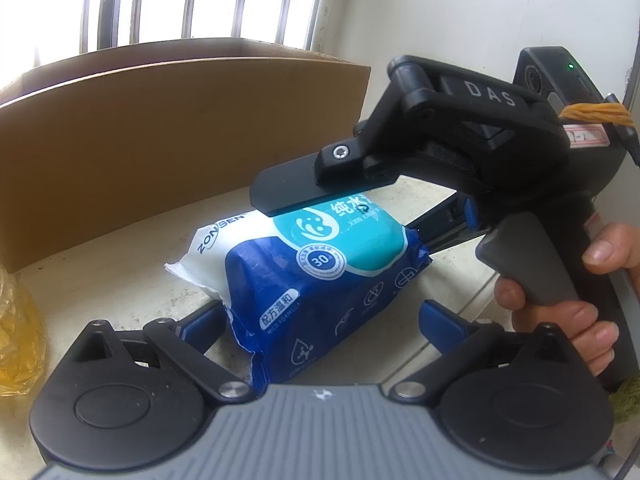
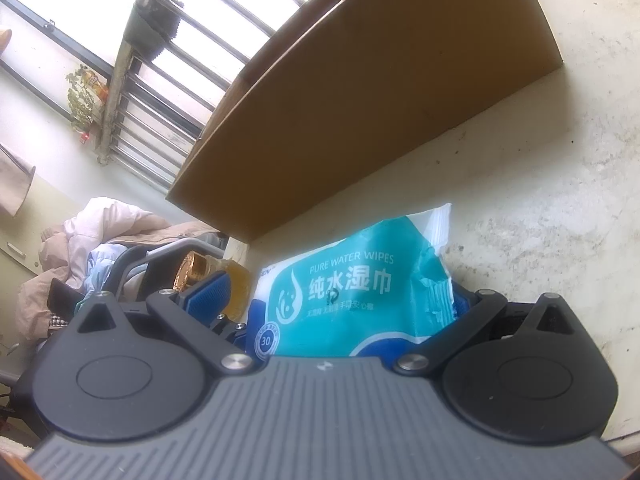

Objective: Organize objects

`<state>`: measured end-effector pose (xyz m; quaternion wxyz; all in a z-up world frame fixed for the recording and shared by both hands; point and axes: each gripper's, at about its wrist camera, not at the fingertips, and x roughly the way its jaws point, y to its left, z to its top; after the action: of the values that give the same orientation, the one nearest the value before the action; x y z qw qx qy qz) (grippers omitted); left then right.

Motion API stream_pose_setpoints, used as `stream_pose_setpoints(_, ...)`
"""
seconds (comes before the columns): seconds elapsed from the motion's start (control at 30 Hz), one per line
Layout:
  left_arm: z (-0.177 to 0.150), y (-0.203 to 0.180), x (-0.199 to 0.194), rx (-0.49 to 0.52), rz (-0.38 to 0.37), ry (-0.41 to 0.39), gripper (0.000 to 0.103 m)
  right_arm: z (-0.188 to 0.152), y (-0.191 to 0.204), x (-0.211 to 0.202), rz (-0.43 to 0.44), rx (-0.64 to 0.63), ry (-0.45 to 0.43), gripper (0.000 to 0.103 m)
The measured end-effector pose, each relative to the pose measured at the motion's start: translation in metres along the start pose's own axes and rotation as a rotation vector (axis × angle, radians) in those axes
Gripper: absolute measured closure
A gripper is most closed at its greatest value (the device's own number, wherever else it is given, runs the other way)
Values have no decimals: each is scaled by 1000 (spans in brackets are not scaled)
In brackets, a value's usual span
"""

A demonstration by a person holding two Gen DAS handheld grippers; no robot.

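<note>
A blue, teal and white pack of wet wipes (image 1: 304, 268) lies on the pale table (image 1: 120, 288), close in front of a brown cardboard box (image 1: 168, 136). My left gripper (image 1: 320, 320) is open, with one blue-padded finger on each side of the pack's near end. My right gripper (image 1: 344, 216) comes in from the right, one finger over the pack's teal lid and one under its far end. In the right wrist view the pack (image 2: 360, 296) fills the space between the right gripper's (image 2: 340, 300) fingers, which are shut on it.
A yellow plastic bag (image 1: 16, 332) lies at the table's left edge. A barred window (image 1: 192, 0) stands behind the box. In the right wrist view clothes (image 2: 100, 232) are piled beyond the table, and the box (image 2: 360, 92) stands just behind the pack.
</note>
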<state>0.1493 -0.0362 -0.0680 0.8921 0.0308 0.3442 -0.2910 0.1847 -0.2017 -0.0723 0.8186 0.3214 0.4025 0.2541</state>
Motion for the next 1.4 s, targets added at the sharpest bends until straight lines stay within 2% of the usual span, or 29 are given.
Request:
stream_pose_setpoints(0.27,4,-9,-6,60,101,-24,0,-2,-8,-13,40,4,-8,1)
stream_pose_setpoints(0.47,-2,-9,-20,80,119,-12,1,-1,-15,-27,46,5,-37,1)
stream_pose_setpoints(0.63,2,-11,-12,90,144,8,4,-3,-16,-29,42,-20,-43,1)
stream_pose_setpoints(0.9,8,-2,5,55,109,45,12,-6,-13,-29,31,-54,-42,2)
stream_pose_setpoints(1.07,5,-2,7,50,109,55,12,-8,-15,-26,39,-63,-32,9)
stream_pose_setpoints(1.23,4,-2,6,48,112,55,12,-10,-18,-22,40,-52,-26,25)
stream_pose_setpoints(1.4,4,-2,7,46,116,55,12,-12,-17,-21,30,-59,-36,27)
